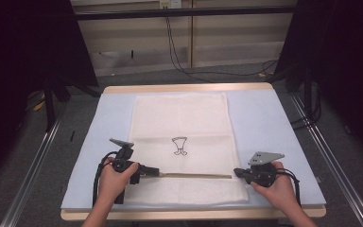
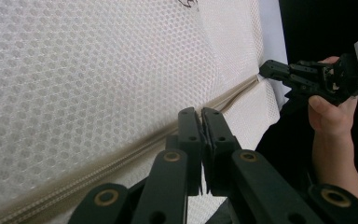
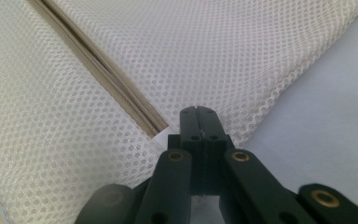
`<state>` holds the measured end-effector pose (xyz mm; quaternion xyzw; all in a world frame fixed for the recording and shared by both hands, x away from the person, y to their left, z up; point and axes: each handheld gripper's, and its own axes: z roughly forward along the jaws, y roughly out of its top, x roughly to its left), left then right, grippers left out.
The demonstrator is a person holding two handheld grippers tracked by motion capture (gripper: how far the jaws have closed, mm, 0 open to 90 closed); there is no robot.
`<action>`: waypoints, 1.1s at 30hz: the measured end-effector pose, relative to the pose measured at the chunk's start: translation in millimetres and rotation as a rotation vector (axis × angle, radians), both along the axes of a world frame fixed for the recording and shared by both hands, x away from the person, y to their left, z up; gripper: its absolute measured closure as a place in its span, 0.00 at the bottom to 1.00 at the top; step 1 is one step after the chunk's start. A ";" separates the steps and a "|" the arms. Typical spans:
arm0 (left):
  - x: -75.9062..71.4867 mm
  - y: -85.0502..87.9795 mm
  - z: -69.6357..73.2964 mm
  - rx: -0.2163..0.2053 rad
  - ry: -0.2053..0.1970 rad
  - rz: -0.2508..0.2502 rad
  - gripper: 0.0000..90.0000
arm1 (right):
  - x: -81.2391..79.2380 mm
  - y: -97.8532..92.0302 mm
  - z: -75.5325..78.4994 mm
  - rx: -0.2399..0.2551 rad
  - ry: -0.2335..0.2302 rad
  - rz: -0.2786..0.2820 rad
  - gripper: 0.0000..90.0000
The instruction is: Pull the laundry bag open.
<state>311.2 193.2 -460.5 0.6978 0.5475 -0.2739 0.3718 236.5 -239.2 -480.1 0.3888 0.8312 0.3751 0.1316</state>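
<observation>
Both grippers, left (image 1: 155,173) & right (image 1: 237,172), shut at zipper (image 1: 194,175) ends, prob. pinching mesh bag (image 1: 179,118).

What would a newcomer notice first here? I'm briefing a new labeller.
A white mesh bag lies flat mid-table on the pale blue mat, a zipper crossing its near end. The left gripper and right gripper, both shut, sit at the zipper's two ends.

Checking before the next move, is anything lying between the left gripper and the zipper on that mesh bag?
Nothing visible. The left gripper, jaws shut, sits right at the zipper's left end on the mesh bag.
</observation>
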 end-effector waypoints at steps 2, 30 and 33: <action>0.0 -0.3 0.2 0.001 0.000 0.002 0.97 | -0.1 0.0 0.0 0.000 0.000 0.000 1.00; -0.2 13.6 0.8 0.021 -0.010 0.023 0.97 | -0.2 -0.6 -0.3 0.008 0.007 -0.010 1.00; -0.7 14.2 1.2 0.015 -0.009 0.031 0.97 | -0.1 -0.6 -0.4 0.009 0.007 -0.009 1.00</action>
